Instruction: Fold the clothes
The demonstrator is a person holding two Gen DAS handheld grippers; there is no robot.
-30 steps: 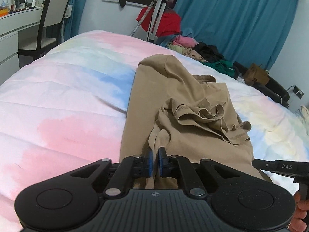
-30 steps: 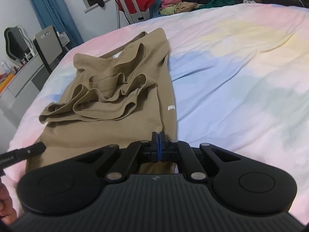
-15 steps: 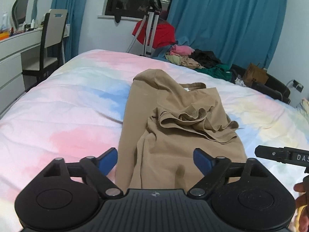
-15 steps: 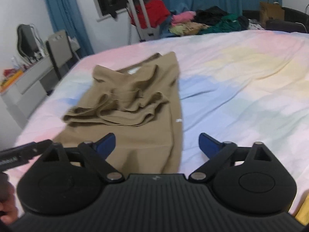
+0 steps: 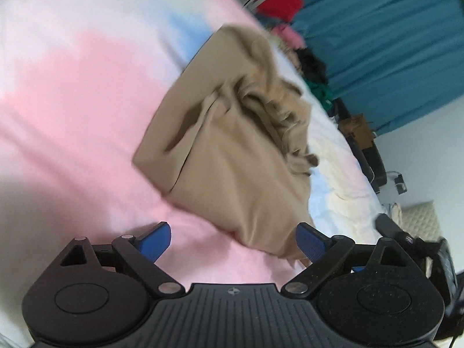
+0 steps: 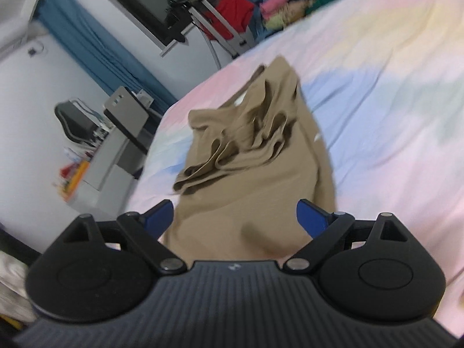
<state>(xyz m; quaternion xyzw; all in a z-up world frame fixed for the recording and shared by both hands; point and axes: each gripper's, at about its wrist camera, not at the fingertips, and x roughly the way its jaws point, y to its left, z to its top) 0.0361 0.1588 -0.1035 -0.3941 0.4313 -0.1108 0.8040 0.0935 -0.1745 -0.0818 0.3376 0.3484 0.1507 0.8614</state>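
Note:
A tan garment (image 5: 237, 145) lies partly folded lengthwise on the pastel bedspread (image 5: 72, 101), with bunched sleeves on top. It also shows in the right wrist view (image 6: 261, 179). My left gripper (image 5: 233, 239) is open and empty, just short of the garment's near hem. My right gripper (image 6: 235, 216) is open and empty, its jaws spread over the near end of the garment. Both views are tilted and blurred.
A pile of coloured clothes (image 6: 275, 8) and a red item on a stand (image 6: 232, 8) sit beyond the bed's far end. A desk and chair (image 6: 121, 127) stand beside the bed. Blue curtains (image 5: 391, 43) hang behind. The other gripper's tip (image 5: 406, 235) shows at the right.
Both grippers went from shut on the garment's near hem to open, letting it go. Both have since tilted sideways and dropped closer to the bed.

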